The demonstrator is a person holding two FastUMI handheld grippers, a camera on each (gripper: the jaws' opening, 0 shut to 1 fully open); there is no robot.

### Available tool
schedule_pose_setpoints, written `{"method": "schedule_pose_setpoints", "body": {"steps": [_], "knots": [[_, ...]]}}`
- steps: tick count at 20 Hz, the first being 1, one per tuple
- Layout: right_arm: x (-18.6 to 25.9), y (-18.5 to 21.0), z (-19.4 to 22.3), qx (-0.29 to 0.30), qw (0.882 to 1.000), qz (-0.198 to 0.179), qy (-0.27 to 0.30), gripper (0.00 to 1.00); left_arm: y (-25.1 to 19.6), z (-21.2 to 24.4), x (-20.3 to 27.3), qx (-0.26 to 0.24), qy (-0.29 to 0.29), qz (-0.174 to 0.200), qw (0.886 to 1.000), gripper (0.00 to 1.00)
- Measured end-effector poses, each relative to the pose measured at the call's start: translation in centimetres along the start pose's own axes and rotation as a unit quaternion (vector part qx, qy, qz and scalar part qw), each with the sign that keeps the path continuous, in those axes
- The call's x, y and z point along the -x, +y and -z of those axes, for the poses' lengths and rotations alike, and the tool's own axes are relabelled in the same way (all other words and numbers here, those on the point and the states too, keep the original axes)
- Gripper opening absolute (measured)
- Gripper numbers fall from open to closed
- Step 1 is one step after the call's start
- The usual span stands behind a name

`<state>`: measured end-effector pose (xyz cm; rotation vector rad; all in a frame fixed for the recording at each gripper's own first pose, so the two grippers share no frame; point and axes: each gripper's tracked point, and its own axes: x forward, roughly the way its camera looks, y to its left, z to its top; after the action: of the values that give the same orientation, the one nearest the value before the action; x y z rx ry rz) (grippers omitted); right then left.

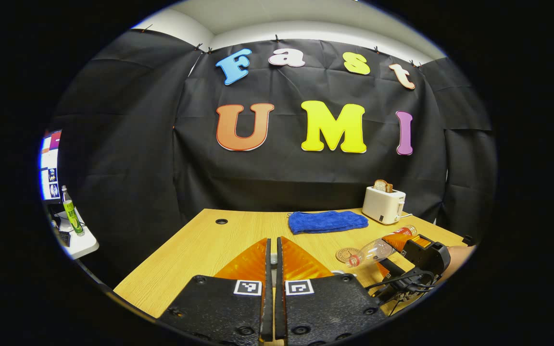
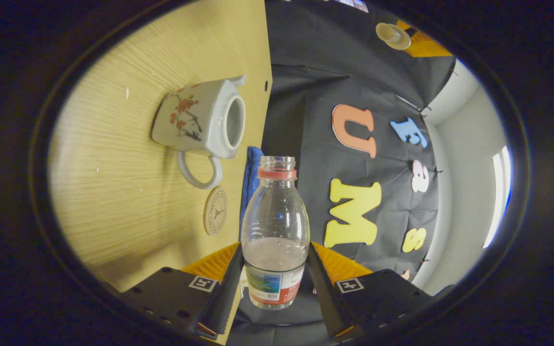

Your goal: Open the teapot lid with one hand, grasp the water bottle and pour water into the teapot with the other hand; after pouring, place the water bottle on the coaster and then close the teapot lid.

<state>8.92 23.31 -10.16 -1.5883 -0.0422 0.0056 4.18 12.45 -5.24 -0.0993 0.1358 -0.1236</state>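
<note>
At the bottom of the right gripper view, the right gripper is clamped on the water bottle, one finger pressing each side of its labelled lower body. The bottle is tipped well over, its uncapped, red-collared mouth pointing up-frame, and very little water seems left in it, though I cannot be sure. Past the mouth, left of centre, lie the round coaster and then the white flowered teapot, its top open and the lid off.

At the bottom of the left gripper view, the left gripper has its fingers together; a small pale thing between them may be the lid, but I cannot tell.

The risks, as I judge them: leftover water dribbling onto the wooden table if the bottle swings across still tilted, or the bottle landing off the small coaster.
</note>
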Motion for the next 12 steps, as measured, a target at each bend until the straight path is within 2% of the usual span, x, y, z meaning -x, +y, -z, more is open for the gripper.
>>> {"method": "schedule_pose_setpoints", "body": {"steps": [12], "knots": [[0.9,-1.4,-1.3,0.078,0.995,0.044,-0.03,0.75,0.1,0.6,-0.1,-0.01,0.012,-0.002,1.0,0.04]]}}
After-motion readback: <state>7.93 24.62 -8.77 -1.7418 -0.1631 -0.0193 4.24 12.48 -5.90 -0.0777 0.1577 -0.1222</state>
